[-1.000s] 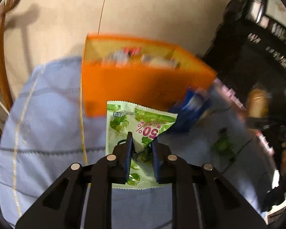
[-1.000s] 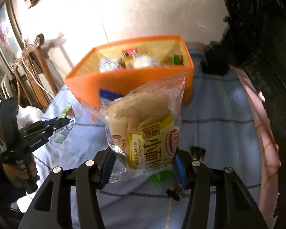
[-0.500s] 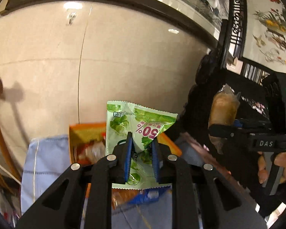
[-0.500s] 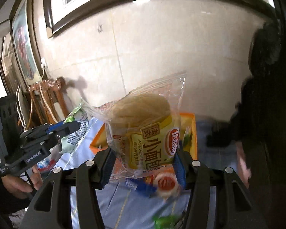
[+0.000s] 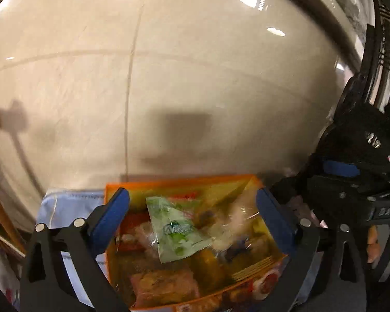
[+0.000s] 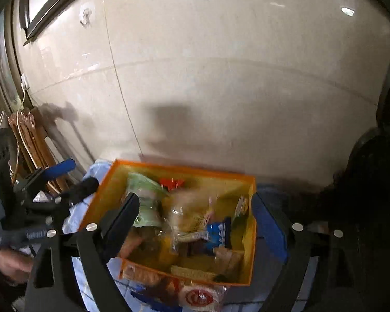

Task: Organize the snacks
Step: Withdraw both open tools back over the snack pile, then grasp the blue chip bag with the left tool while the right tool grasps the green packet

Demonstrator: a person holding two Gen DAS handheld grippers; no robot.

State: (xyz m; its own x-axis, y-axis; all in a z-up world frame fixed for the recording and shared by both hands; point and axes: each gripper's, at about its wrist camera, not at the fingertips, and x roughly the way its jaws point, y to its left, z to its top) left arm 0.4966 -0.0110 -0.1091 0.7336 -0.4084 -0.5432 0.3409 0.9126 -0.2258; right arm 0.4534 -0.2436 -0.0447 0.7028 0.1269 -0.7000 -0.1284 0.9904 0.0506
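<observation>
Snacks (image 5: 178, 230) loose in the orange box (image 6: 222, 175), both grippers (image 5: 192, 213) (image 6: 196, 218) poised above, jaws wide and empty

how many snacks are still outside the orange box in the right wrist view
2 at least: a round red-labelled packet and a biscuit pack, both against the orange box near wall; others may be hidden.

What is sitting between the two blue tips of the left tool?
In the left wrist view, the open left tool frames the orange box; a green packet lies on the snacks inside it.
</observation>
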